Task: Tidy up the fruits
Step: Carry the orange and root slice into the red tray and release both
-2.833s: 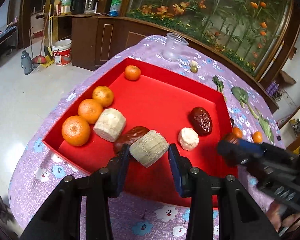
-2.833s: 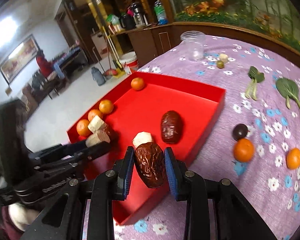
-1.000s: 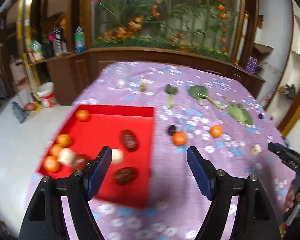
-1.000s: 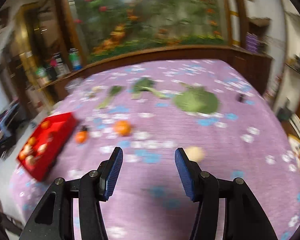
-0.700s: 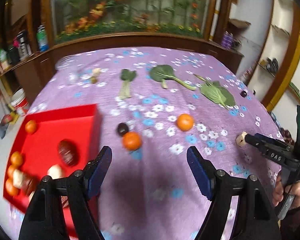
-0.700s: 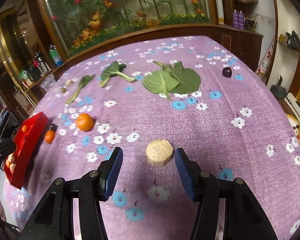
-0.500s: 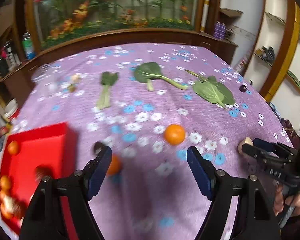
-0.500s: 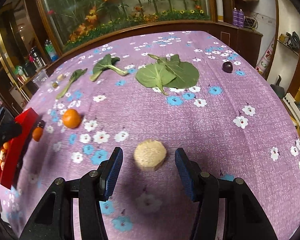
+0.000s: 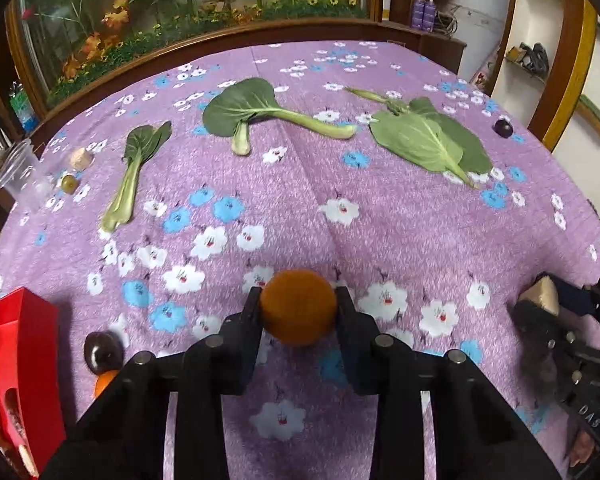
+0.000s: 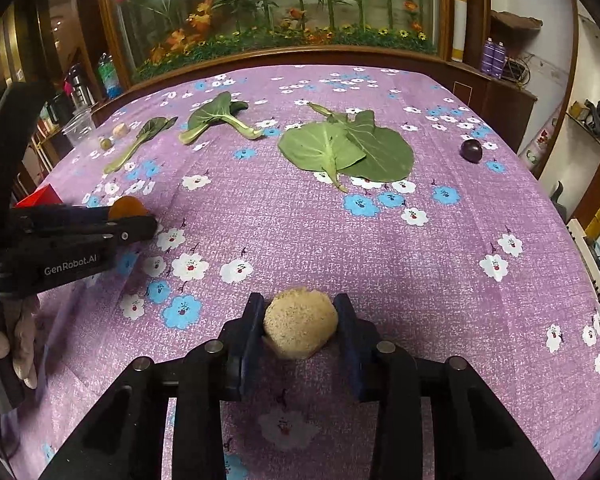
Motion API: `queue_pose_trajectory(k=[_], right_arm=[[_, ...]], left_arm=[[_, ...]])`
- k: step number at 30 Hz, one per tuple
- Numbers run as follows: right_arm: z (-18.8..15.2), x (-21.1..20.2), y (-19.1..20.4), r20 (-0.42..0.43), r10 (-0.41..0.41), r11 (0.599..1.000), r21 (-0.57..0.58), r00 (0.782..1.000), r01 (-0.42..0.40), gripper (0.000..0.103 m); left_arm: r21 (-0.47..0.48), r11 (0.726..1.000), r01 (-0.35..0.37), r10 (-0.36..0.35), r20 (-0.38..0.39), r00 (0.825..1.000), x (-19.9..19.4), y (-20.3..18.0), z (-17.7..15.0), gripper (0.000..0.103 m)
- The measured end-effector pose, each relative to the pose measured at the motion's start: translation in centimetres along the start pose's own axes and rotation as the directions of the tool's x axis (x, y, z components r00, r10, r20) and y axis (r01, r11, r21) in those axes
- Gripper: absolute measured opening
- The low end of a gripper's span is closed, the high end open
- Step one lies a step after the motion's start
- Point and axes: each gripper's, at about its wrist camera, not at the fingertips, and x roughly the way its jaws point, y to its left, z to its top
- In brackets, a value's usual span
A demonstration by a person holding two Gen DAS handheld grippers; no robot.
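The broad middle of the desk (image 9: 380, 216) under its purple flowered cloth lies bare, leaving open passage between the near edge and the far row of greens. That far row blocks the back: a slim bok choy stalk (image 9: 134, 172), a curved bok choy leaf (image 9: 256, 114) and a flat pile of broad green leaves (image 9: 432, 140). At the left edge stand a red tray (image 9: 24, 356), a dark glossy date (image 9: 102, 350) just beside it, and a clear plastic cup (image 9: 18, 172). A small dark plum (image 10: 471, 150) sits alone far right.
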Motion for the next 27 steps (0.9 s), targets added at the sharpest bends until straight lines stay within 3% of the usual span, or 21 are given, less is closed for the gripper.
queue_pose_trajectory(k=[5, 9, 15, 22, 27], right_arm=[[-0.1, -0.3, -0.2, 0.005, 0.028, 0.999, 0.022, 1.000, -0.028, 0.037], [-0.2, -1.8, 0.4, 0.037, 0.057, 0.998, 0.022, 0.998, -0.058, 0.037], [0.7, -4.3, 4.5, 0.075, 0.132, 0.991, -0.033, 0.988, -0.129, 0.038], [1.2, -6.9, 13.2, 0.084, 0.262, 0.953, -0.179, 0.961, -0.244, 0.038], [1.5, -7.7, 20.1, 0.041, 0.345, 0.906, -0.276, 0.938, -0.321, 0.038]], left_arm=[[-0.084, 0.996, 0.041, -0.037, 0.045, 0.998, -3.0, 1.4, -1.2, 0.033], [-0.198, 0.975, 0.103, -0.081, 0.119, 0.990, -7.5, 3.7, -2.8, 0.033], [-0.324, 0.942, 0.083, -0.008, 0.226, 0.974, -14.1, 8.5, -6.4, 0.033], [-0.496, 0.868, 0.006, 0.133, 0.243, 0.961, -17.7, 16.6, -12.2, 0.034], [-0.624, 0.781, -0.033, 0.204, 0.206, 0.957, -18.1, 22.5, -16.3, 0.034]])
